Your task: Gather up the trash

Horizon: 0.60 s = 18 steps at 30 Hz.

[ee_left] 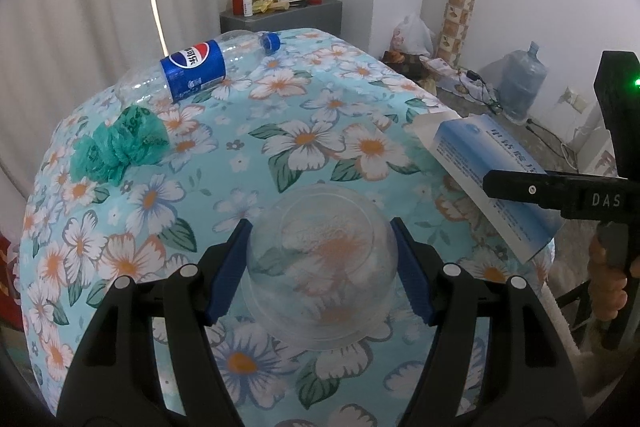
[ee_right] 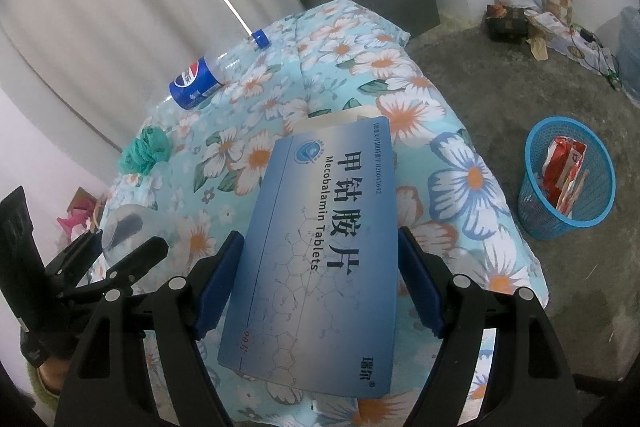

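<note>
left gripper (ee_left: 320,259): blue pads sit on both sides of the clear plastic cup (ee_left: 322,267), which lies upside down on the floral counter (ee_left: 280,131). Looks gripped, and it's flimsy, so squeeze gently.
right gripper (ee_right: 318,279): clamped on the blue tablet box (ee_right: 320,247), which sticks out well ahead of the pads and is lifted off the cloth.
bin: the blue basket (ee_right: 532,195) sits on the floor, off to the right of the right gripper and lower. My guess is the box goes there first; keep it level and let go right over the rim.
left over: Pepsi bottle (ee_left: 192,71) and green crumpled bag (ee_left: 120,147), both far ahead and left of the left gripper.
</note>
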Each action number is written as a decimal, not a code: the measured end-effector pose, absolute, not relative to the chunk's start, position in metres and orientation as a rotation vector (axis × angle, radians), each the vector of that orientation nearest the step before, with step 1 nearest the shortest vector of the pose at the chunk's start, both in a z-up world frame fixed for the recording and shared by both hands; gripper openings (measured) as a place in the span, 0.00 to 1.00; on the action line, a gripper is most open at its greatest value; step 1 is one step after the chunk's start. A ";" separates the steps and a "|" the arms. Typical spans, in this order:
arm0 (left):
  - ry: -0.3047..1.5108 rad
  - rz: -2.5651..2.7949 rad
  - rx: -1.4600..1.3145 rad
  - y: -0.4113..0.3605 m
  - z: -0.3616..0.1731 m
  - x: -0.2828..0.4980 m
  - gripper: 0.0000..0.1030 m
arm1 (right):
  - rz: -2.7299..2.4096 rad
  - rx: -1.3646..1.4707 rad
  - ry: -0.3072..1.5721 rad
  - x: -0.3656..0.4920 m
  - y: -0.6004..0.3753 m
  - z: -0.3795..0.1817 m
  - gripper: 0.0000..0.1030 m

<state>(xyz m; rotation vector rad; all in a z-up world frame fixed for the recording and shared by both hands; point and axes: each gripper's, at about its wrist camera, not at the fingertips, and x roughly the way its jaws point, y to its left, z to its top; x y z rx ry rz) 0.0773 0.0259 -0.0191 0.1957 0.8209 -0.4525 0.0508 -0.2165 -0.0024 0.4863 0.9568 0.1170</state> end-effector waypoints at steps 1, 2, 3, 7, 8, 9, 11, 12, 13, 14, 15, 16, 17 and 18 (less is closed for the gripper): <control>0.820 -0.454 0.199 0.024 -0.019 0.077 0.63 | 0.116 0.489 0.956 0.050 -0.217 -0.003 0.72; 0.819 -0.455 0.200 0.024 -0.018 0.076 0.63 | 0.117 0.491 0.955 0.050 -0.218 -0.003 0.72; 0.819 -0.456 0.203 0.023 -0.018 0.076 0.63 | 0.117 0.491 0.955 0.049 -0.218 -0.003 0.72; 0.817 -0.456 0.204 0.022 -0.018 0.075 0.63 | 0.118 0.491 0.952 0.049 -0.219 -0.002 0.72; 0.817 -0.456 0.204 0.022 -0.018 0.075 0.63 | 0.118 0.491 0.951 0.049 -0.219 -0.002 0.72; 0.817 -0.456 0.204 0.022 -0.017 0.075 0.63 | 0.117 0.492 0.950 0.048 -0.220 -0.002 0.72; 0.818 -0.457 0.205 0.022 -0.018 0.075 0.63 | 0.118 0.492 0.950 0.048 -0.220 -0.002 0.72; 0.818 -0.457 0.205 0.022 -0.017 0.075 0.63 | 0.118 0.493 0.949 0.048 -0.220 -0.002 0.72; 0.817 -0.456 0.204 0.022 -0.018 0.075 0.63 | 0.118 0.492 0.949 0.048 -0.220 -0.002 0.72; 0.817 -0.456 0.205 0.021 -0.017 0.075 0.63 | 0.118 0.493 0.949 0.049 -0.221 -0.001 0.72; 0.817 -0.456 0.204 0.022 -0.018 0.075 0.63 | 0.118 0.493 0.949 0.048 -0.221 -0.001 0.72; 0.817 -0.456 0.204 0.022 -0.018 0.075 0.63 | 0.118 0.493 0.948 0.048 -0.221 -0.001 0.72; 0.816 -0.459 0.207 0.022 -0.017 0.075 0.63 | 0.118 0.494 0.948 0.048 -0.221 -0.001 0.72; 0.816 -0.459 0.207 0.022 -0.018 0.075 0.63 | 0.118 0.494 0.947 0.048 -0.221 -0.001 0.72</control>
